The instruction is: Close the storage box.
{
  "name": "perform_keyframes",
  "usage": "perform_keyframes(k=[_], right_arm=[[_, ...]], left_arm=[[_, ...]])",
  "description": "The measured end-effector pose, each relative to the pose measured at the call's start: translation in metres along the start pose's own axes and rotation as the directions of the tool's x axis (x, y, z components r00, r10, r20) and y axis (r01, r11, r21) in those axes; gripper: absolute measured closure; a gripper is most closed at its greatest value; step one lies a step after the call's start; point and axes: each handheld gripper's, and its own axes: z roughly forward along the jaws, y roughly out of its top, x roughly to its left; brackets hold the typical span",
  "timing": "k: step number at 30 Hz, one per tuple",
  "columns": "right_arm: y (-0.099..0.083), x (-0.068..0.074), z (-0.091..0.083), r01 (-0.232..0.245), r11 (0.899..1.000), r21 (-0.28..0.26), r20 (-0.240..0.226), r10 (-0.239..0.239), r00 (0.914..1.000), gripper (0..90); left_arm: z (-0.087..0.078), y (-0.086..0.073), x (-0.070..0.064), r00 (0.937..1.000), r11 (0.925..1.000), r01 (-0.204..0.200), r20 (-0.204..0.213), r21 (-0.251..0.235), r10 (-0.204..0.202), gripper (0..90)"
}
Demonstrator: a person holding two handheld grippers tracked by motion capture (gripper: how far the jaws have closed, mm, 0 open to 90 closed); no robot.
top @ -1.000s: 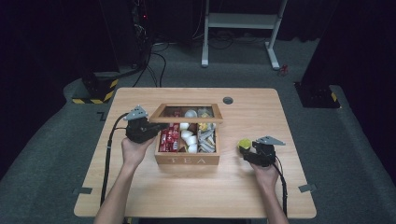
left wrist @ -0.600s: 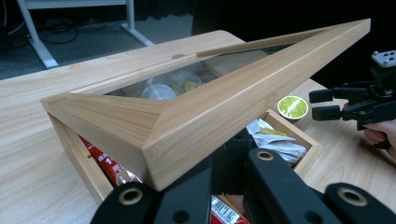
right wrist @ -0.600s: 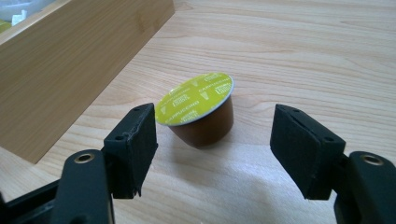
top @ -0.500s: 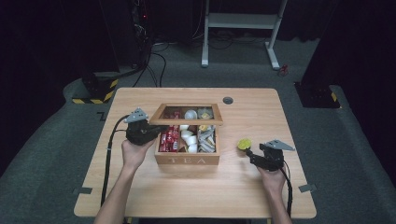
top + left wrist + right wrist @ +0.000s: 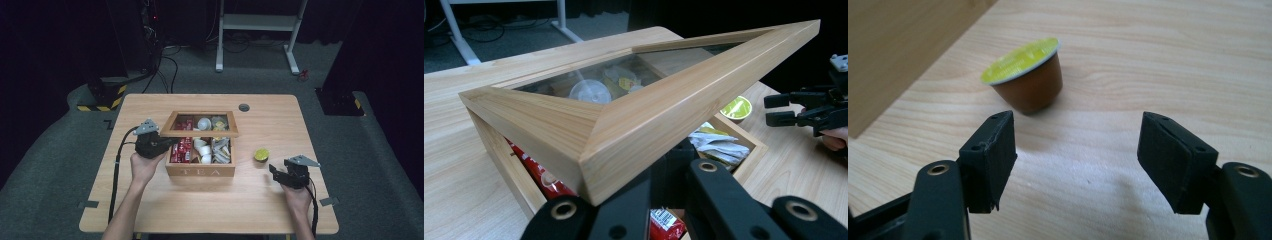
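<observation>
Clearly, if the left gripper [image 5: 167, 143], pinching the tea box lid [image 5: 664, 107], slips, it slams shut before the spread-fingered right gripper [image 5: 1078, 150] regrasps the capsule [image 5: 1025, 75].

Standing on grey carpet [image 5: 60, 165], lit from above. Fading into darkness at the far side, around white desk legs [image 5: 260, 30] and tangled cables [image 5: 165, 65].
</observation>
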Motion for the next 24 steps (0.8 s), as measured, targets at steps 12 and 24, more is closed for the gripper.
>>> perform_keyframes(k=[12, 24], right_arm=[[-0.005, 0.0, 0.006, 0.009, 0.998, 0.064, 0.033, -0.012, 0.9994, 32.5], [-0.006, 0.004, 0.007, 0.045, 0.994, 0.102, 0.086, -0.054, 0.9948, 32.9]], left_arm=[[-0.004, -0.004, -0.001, 0.9999, 0.9999, -0.008, -0.011, 0.01, 0.008, 89.9], [-0.005, -0.012, -0.003, 0.9998, 0.9998, -0.014, -0.011, 0.012, 0.014, 89.9]])
